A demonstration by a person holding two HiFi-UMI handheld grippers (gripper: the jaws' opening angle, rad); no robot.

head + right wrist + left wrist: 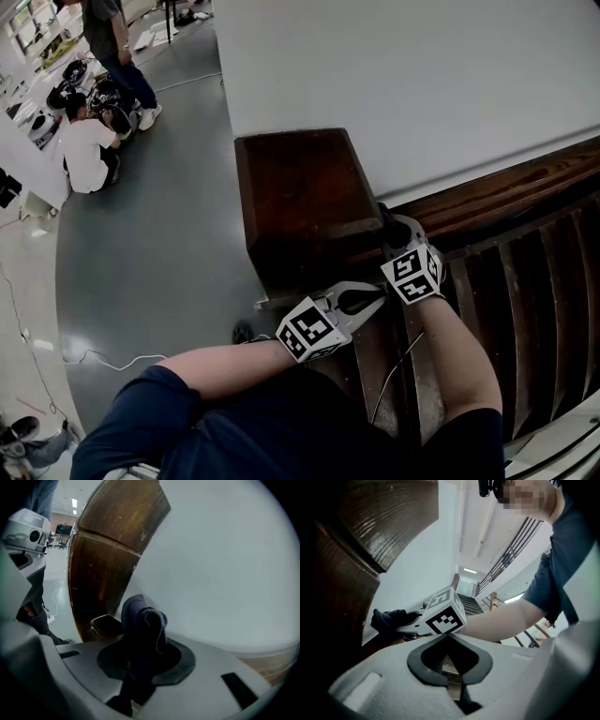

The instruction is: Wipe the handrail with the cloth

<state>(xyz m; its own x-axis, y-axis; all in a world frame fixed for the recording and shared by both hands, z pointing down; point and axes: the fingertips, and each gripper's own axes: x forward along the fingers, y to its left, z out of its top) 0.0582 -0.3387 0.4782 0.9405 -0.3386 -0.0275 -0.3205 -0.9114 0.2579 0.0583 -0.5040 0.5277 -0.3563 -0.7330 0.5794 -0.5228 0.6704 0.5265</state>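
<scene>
Forearms [234, 361] are reaching down over the stair. The left claw [375, 300] is sitting closed with nothing inside, just beside the dark wooden post [298, 202]. The right claw [398, 246] is gripping the dark cloth [392, 223], which is touching the place where the handrail [511, 192] is joining the post. Behind them a white wall [403, 66] is rising. Far below on the grey floor [159, 244], one person [86, 150] is sitting.

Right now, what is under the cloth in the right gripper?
The cloth, clamped in the right gripper, sits over the wooden handrail beside the post. The wood directly beneath it is covered.
</scene>
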